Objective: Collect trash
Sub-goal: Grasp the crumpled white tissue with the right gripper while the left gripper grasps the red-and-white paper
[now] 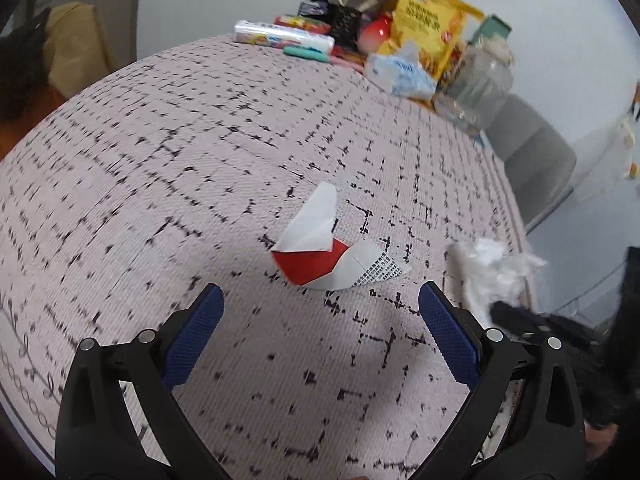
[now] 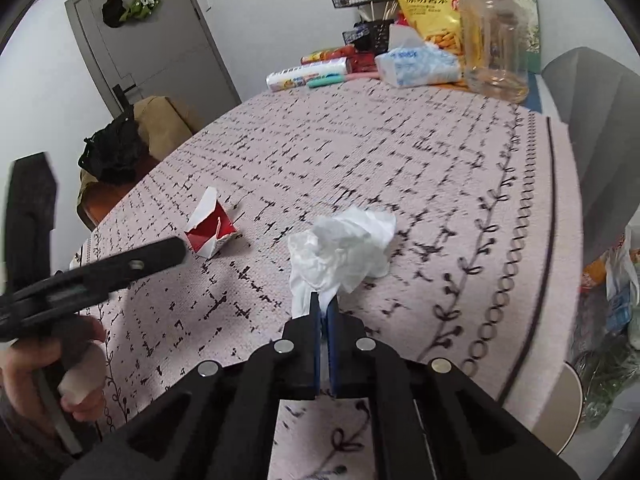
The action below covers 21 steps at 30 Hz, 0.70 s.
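From the left wrist view, the left gripper is spread wide with nothing between its blue pads, poised above the patterned worktop. Just beyond its fingertips lies a flattened red-and-white carton. A crumpled white tissue shows at the right.

From the right wrist view, the right gripper is pinched closed on the lower edge of the crumpled white tissue, which lies on the worktop. The carton sits to the left, near the left gripper. A tissue pack and glass jar stand at the far edge.
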### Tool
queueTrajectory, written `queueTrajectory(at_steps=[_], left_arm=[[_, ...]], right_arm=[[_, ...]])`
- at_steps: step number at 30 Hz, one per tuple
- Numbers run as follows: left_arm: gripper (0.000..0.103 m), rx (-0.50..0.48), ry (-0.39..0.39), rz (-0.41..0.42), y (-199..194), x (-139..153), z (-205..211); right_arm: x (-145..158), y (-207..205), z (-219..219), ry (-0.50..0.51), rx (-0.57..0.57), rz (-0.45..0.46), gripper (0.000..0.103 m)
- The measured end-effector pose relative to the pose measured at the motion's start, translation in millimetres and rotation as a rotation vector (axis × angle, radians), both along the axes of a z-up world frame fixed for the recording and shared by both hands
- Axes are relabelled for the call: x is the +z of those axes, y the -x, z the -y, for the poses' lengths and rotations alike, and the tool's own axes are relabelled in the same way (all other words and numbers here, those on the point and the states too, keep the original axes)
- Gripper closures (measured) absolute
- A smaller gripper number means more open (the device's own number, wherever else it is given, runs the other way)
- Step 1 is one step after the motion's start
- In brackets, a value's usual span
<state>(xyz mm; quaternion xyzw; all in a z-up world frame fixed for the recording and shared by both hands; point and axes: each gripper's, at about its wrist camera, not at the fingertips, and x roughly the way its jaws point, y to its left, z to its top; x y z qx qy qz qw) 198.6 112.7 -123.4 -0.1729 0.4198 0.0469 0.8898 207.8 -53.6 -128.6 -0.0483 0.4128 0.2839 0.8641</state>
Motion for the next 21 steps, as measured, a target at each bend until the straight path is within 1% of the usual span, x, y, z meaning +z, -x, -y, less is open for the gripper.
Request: queueTrajectory(at_steps=[8,13,15,16,17,18,19,20,21], left_arm=[[0.006,-0.024,-0.14,-0.069,-28.6,-6.6,13.9],[0.006,-0.047,-0.185,-0.08,-41.8,-7.4,19.2],[0.009,-0.059,-0.196,-0.069,-44.4,-5.4,20.7],[0.019,-0.064,-0.202,-0.068,-45.3,-4.5,21.2],[0.034,-0.067,-0.207,-0.074,-45.7,-4.8,21.5],[0.041,-0.067,-0.208,-0.086,-46.2,-5.0,21.4],[0.054,-0.068,-0.199,-0.09,-45.5,-5.0,20.8],[0.062,-0.069,-0.192,-0.089,-44.4,-5.1,20.6],[0.065,-0.065,-0.193,-0.077,-41.3,-2.8,20.5]], right_arm=[[9.7,5.5,21.8,-0.024,-0.011,0.006,0.099],[9.1,7.3,25.8,-0.022,0.001,0.002,0.099],[9.6,7.8,26.8,-0.02,-0.001,0.001,0.099],[10.8,8.0,27.6,-0.02,-0.001,0.001,0.099],[12.0,8.7,28.1,-0.02,-0.001,0.003,0.099],[12.7,9.6,28.2,-0.019,-0.001,0.005,0.099],[14.6,10.8,28.6,-0.019,0.0,0.009,0.099],[15.8,12.1,28.9,-0.019,0.001,0.012,0.099],[16.7,13.2,28.9,-0.017,0.002,0.014,0.099]])
